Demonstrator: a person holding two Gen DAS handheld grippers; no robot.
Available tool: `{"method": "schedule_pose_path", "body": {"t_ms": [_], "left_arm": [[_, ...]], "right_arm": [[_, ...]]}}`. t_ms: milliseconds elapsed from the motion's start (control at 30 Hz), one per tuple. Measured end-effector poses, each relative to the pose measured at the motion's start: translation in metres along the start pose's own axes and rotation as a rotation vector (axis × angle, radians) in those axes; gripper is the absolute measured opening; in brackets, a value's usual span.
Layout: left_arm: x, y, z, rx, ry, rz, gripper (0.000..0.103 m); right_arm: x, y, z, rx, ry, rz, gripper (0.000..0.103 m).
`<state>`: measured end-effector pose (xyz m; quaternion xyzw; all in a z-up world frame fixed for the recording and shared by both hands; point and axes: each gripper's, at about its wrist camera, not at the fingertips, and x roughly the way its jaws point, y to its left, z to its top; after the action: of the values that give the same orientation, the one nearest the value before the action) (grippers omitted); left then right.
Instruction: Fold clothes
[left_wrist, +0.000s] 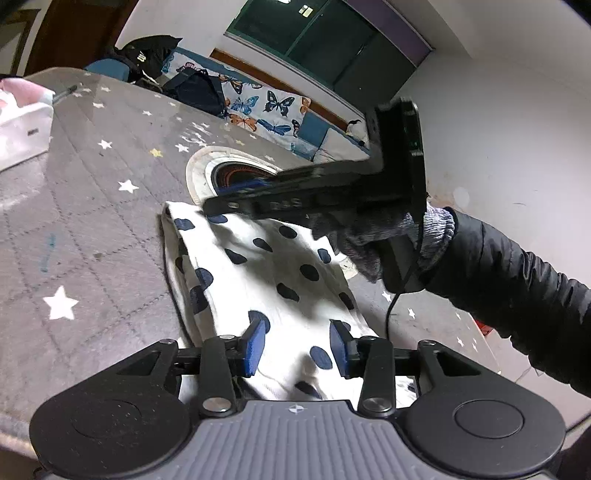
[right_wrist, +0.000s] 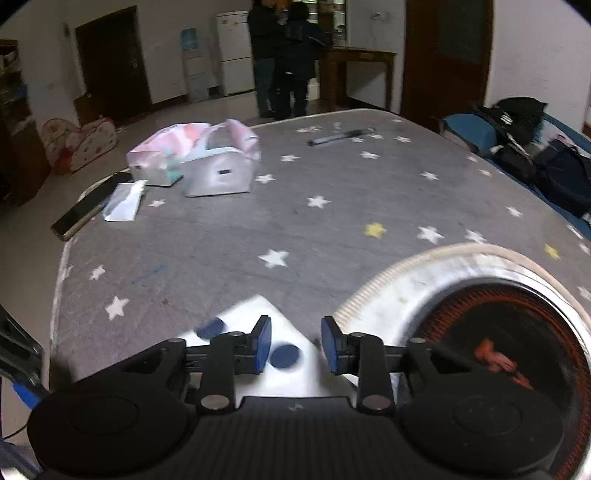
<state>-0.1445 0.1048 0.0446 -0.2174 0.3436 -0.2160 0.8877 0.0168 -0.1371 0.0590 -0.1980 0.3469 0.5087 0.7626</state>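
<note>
- grey star-print cover (right_wrist: 332, 221) spans the surface ahead of the fingers
- round white-rimmed heater (right_wrist: 480, 325) just right of the right-hand fingers, dark centre
- pink-and-white boxes (right_wrist: 207, 162) far ahead, left of the fingers
- phone (right_wrist: 88, 210) and silver packet (right_wrist: 123, 203) at the cover's left edge
- butterfly-print bedding (left_wrist: 266, 107) beyond the cover
- two people (right_wrist: 284, 55) standing far back

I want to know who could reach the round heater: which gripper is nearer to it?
Right. The right gripper hovers at the cloth's corner beside the round heater; the left gripper sits at the cloth's opposite end.
</note>
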Motion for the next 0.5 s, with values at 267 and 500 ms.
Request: {"method": "schedule_pose_path", "body": {"t_ms": [267,500], "left_arm": [[-0.031,-0.007,-0.014,0.02,0.02,0.029,0.052],[-0.038,-0.005,-0.031,0.006,0.101,0.045,0.055]], "right_arm": [[-0.029,-0.033,-0.034,0.064,0.036,-0.06,0.041],[-0.029,-0.051,-0.045,0.134,0.048,-0.051,0.042]]}}
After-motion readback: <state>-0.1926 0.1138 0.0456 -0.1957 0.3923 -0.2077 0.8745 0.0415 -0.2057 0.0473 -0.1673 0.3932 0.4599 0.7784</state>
